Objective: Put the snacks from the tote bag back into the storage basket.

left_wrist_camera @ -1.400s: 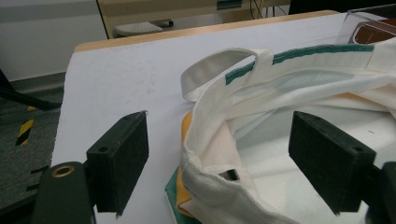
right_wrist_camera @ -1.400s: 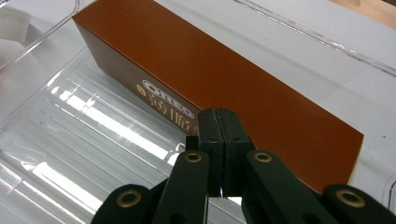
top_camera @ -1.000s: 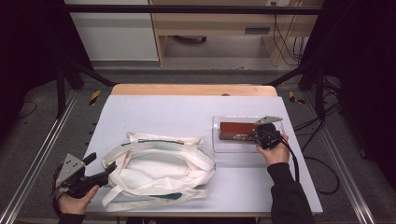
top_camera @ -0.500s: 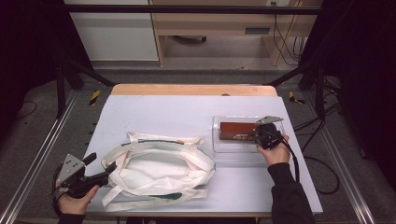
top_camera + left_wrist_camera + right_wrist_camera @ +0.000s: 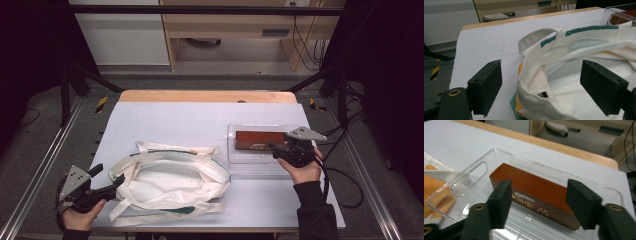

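1. Two grippers are at work on a white table [image 5: 200, 120], one in each of the person's hands, which come in from the near edge
2. The right gripper [image 5: 276, 150] sits over a clear plastic tray [image 5: 240, 131] on the right half of the table, well apart from the bag
3. Its jaws have just been opening and now stand spread wide; in the right gripper view [image 5: 537, 202] the pads press on nothing
4. A brown box [image 5: 254, 140] with gold print on its side lies inside the tray along the far wall; in the right gripper view the box [image 5: 534, 187] shows between and beyond the two jaws, apart from both
5. The tray [image 5: 474, 170] has a cut-out handle at its left end in that view
6. The left gripper [image 5: 117, 184] is at the near left corner of the table, pointing at the left end of a white cloth bag [image 5: 170, 180]
7. In the left gripper view [image 5: 541, 85] its jaws are spread wide, one on each side of the bag's rim, and neither pad presses on the cloth
8. The bag [image 5: 564, 62] lies flat with its mouth open, has green trim along the edge and a strap looped at the rim; something orange shows under its near corner
9. Beyond the table stand a pale wooden bench and some cables on the floor
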A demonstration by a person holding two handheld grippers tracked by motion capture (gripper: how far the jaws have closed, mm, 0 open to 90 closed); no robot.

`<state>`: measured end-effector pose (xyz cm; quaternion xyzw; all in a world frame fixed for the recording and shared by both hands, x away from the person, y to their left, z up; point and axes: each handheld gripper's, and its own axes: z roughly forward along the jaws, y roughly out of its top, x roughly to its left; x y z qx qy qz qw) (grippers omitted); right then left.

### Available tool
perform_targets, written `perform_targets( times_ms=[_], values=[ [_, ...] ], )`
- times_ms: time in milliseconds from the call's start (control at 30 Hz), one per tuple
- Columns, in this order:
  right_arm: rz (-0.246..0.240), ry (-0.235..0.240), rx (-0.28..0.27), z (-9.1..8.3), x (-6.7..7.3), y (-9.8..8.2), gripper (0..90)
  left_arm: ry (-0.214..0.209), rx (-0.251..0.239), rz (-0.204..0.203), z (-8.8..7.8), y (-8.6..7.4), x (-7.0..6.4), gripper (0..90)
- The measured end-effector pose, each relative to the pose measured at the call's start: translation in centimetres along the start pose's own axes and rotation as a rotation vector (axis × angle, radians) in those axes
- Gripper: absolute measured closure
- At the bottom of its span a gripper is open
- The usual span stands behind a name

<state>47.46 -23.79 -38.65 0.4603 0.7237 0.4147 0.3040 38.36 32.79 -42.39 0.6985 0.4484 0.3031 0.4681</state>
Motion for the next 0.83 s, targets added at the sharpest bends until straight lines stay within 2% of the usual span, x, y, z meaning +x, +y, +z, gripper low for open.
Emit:
perform_targets(
  times_ms=[167,300,533,633,767,833],
  values=[
    [0.037,0.015,-0.061,-1.5,0.8,-0.8,24.2,0.001,-0.002,-0.009,-0.1,0.0,0.1,15.8],
    [0.031,0.003,-0.075,-2.2,1.5,-1.6,19.0,-0.001,-0.001,-0.002,-0.2,0.0,0.0,15.7],
    [0.068,0.011,-0.109,-4.0,1.8,-3.7,14.7,-0.006,0.001,-0.002,-0.2,0.0,0.0,15.6],
    [0.081,0.013,-0.114,-4.6,1.7,-5.0,14.2,-0.006,0.004,0.000,-0.2,0.0,0.0,15.6],
    [0.106,0.026,-0.090,-5.3,1.4,-6.3,12.7,-0.005,0.007,-0.002,-0.1,-0.1,0.0,15.6],
    [0.120,0.029,-0.100,-5.8,1.3,-6.7,12.8,-0.004,0.010,-0.003,0.0,-0.1,0.0,15.6]
  ],
)
